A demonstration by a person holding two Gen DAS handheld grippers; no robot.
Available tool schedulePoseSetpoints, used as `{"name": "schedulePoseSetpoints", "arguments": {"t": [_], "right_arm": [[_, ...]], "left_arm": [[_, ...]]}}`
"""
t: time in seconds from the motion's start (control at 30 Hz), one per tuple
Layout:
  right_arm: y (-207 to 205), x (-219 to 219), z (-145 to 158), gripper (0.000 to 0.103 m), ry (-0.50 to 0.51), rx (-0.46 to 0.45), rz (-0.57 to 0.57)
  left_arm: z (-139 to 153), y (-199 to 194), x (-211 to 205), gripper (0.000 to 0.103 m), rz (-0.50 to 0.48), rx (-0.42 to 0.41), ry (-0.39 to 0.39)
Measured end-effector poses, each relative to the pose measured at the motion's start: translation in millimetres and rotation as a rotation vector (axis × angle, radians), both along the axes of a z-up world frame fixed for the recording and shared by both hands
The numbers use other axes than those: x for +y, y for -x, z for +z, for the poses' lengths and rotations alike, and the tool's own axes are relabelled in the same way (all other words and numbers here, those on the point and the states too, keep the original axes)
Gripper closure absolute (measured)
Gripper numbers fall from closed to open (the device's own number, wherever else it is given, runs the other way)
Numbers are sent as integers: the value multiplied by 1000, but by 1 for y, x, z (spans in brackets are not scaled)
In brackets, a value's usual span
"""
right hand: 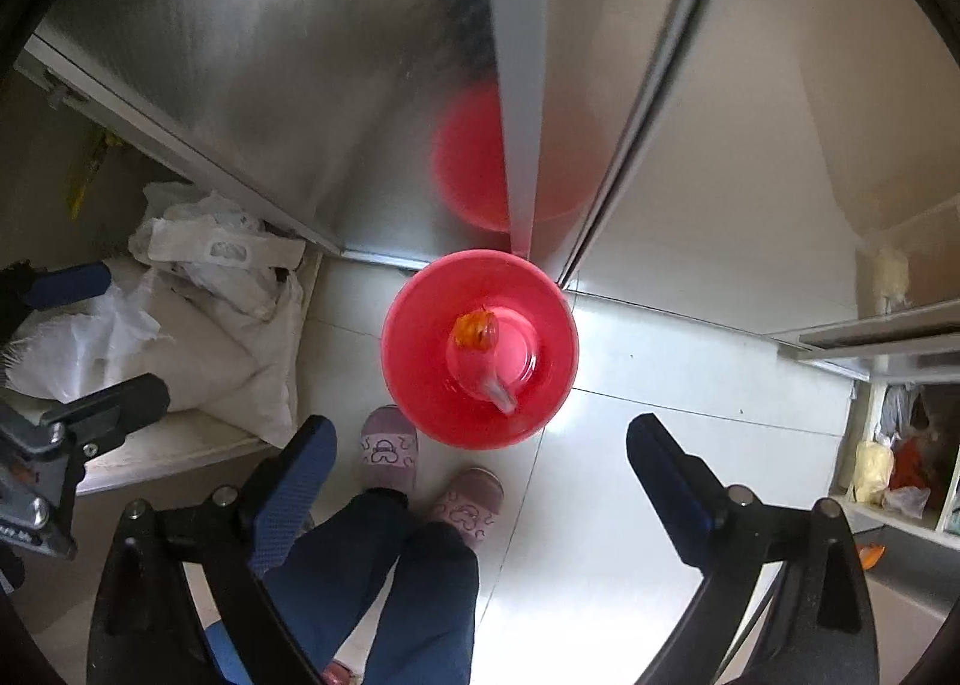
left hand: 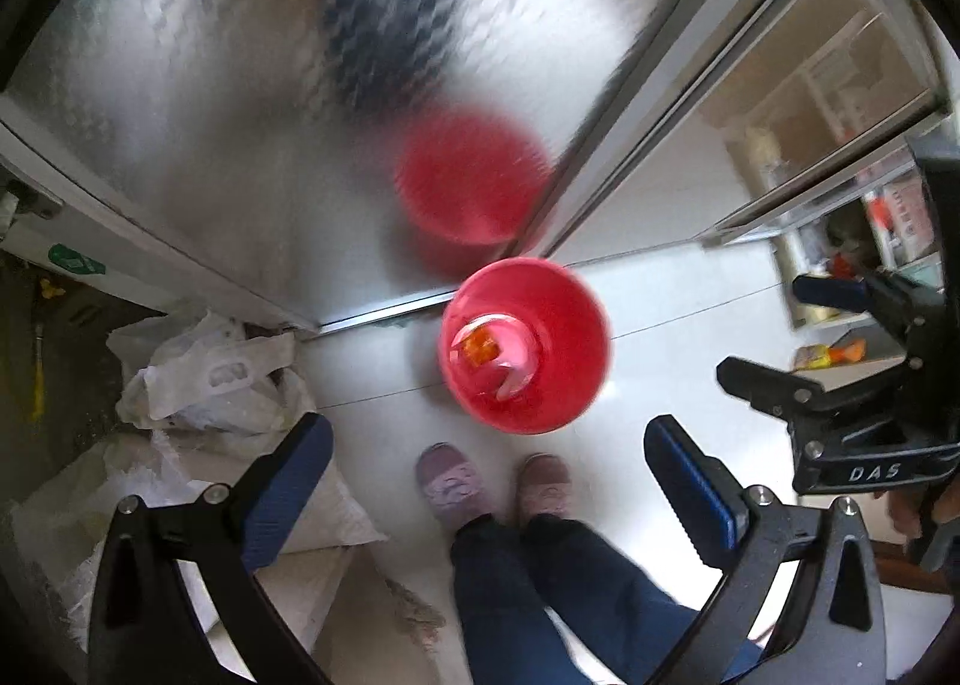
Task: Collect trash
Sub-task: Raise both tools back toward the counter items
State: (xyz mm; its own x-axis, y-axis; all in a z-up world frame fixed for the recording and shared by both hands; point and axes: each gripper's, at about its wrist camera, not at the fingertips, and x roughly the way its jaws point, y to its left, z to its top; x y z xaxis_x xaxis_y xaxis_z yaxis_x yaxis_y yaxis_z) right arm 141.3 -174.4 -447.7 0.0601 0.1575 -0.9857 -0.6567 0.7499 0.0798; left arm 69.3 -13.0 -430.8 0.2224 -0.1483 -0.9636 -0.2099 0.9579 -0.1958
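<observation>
While both grippers' fingers [left hand: 690,463] gape empty, one red bin [right hand: 480,349] holds two trash pieces.

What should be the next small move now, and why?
Probably turn away toward the next piece of trash. Both the left gripper and the right gripper hang open and empty above the red bin, and an orange wrapper already lies inside it. More litter lies on the floor.

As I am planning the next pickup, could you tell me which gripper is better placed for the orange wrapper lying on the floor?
The right gripper, probably: it is open and empty, and the orange wrapper lies just beyond it, far from the left gripper.
</observation>
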Motion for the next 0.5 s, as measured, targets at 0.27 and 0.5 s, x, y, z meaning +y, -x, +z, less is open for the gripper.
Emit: {"name": "schedulePoseSetpoints", "arguments": {"t": [0.27, 0.5], "right_arm": [[7, -9, 90, 6, -56, -86, -20], [9, -24, 197, 6, -170, -196, -66]], "left_arm": [[100, 4, -4, 0, 11, -92, -48], [199, 3, -16, 0, -53, -204, -79]]}}
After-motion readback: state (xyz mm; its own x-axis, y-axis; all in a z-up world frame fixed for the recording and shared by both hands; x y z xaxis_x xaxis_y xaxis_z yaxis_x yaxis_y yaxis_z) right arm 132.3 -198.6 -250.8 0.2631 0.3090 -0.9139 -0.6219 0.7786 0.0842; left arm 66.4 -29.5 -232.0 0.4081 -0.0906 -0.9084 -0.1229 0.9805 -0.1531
